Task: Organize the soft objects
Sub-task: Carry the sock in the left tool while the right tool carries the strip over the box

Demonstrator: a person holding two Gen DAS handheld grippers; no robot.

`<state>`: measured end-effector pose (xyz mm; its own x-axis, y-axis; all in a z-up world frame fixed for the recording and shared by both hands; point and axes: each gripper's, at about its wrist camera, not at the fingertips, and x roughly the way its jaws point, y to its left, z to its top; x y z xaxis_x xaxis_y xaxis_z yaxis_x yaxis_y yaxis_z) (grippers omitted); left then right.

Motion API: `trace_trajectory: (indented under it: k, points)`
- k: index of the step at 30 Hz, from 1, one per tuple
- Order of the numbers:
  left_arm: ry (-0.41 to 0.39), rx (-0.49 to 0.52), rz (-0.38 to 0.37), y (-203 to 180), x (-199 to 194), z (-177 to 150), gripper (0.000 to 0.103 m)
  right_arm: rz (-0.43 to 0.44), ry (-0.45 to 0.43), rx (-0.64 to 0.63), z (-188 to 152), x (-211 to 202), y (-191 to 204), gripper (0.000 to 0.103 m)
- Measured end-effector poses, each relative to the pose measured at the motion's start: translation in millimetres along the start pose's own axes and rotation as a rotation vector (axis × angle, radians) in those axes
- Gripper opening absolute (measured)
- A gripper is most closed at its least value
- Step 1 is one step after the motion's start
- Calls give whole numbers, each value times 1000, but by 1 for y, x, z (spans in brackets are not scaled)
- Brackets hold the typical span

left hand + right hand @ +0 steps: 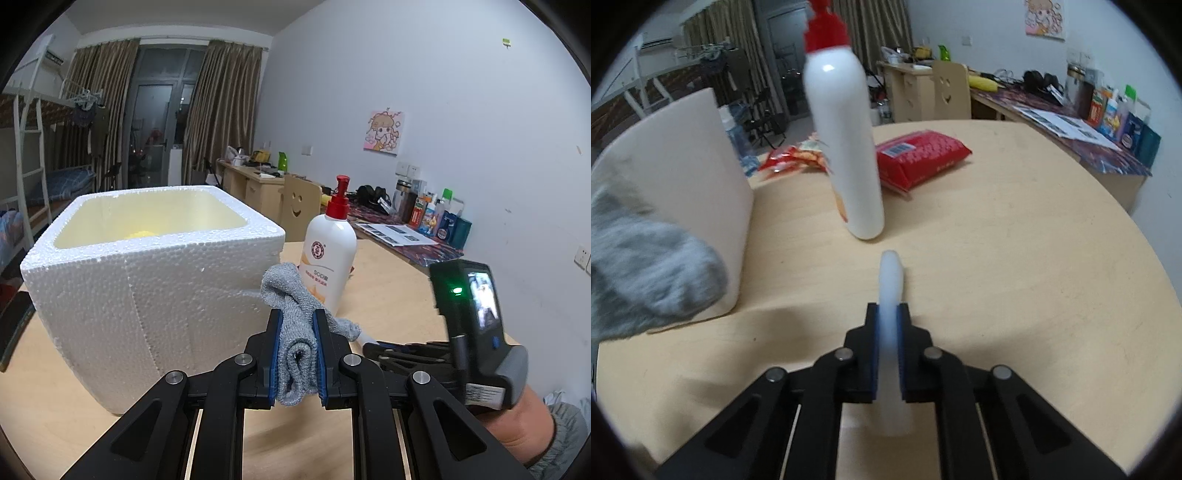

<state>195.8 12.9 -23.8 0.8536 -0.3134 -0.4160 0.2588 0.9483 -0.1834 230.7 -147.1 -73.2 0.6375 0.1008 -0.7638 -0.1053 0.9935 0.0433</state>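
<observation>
My left gripper (pixel 297 317) is shut on a grey knitted cloth (pixel 295 332) and holds it just right of a white foam box (pixel 147 280). The box is open on top, with something yellow (pixel 142 233) at its bottom. My right gripper (pixel 889 306) is shut on a thin white soft strip (pixel 891 295) above the table. The grey cloth (pixel 646 266) shows blurred at the left of the right wrist view, in front of the foam box (pixel 679 177). The right gripper (pixel 373 349) also shows in the left wrist view, low at the right.
A white pump bottle with a red cap (pixel 328 254) stands on the round wooden table (pixel 1015 258) beside the box. A red packet (pixel 923 155) and a snack bag (pixel 794 155) lie behind the bottle (pixel 849 147). A cluttered desk (pixel 1071 118) runs along the right wall.
</observation>
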Motion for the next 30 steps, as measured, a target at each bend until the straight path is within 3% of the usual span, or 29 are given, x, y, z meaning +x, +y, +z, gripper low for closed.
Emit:
trace_trajectory:
  k: [14,30]
  points:
    - [-37,24,-8,-4,-17,0,16,63,-151,-64,-7,-54,0,11]
    - [-105,41,22,-17,-78,3,16,152,-326,-104,-12,-118,-3,11]
